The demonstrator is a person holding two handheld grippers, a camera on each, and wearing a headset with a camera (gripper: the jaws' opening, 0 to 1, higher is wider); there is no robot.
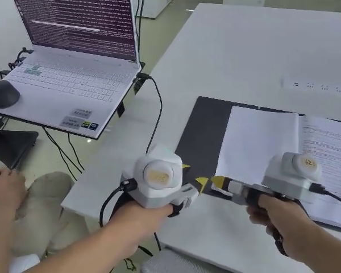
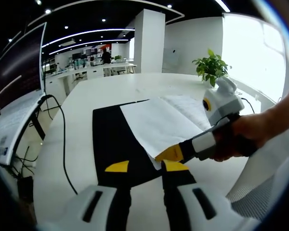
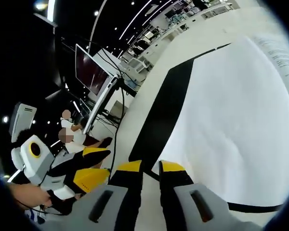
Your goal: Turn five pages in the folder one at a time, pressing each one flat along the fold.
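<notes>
An open black folder [image 1: 202, 136] [image 2: 106, 139] [image 3: 159, 110] lies on the white table. A blank white page [image 1: 256, 142] [image 2: 154, 120] [image 3: 231, 115] rests over its left half, and a printed page [image 1: 329, 153] lies to the right. My right gripper [image 1: 219, 182] [image 2: 171, 153] [image 3: 151, 168] has its tips at the white page's near left corner, with a narrow gap between the jaws. I cannot tell whether paper sits in that gap. My left gripper [image 1: 193, 174] [image 2: 146, 166] [image 3: 92, 165] stands open over the folder's near left corner, holding nothing.
An open laptop [image 1: 74, 74] sits on a side table to the left with a black mouse [image 1: 3, 92] beside it. A black cable [image 1: 158, 108] runs across the table's left edge. A white power strip [image 1: 315, 85] lies at the far right. A potted plant [image 2: 212, 70] stands beyond.
</notes>
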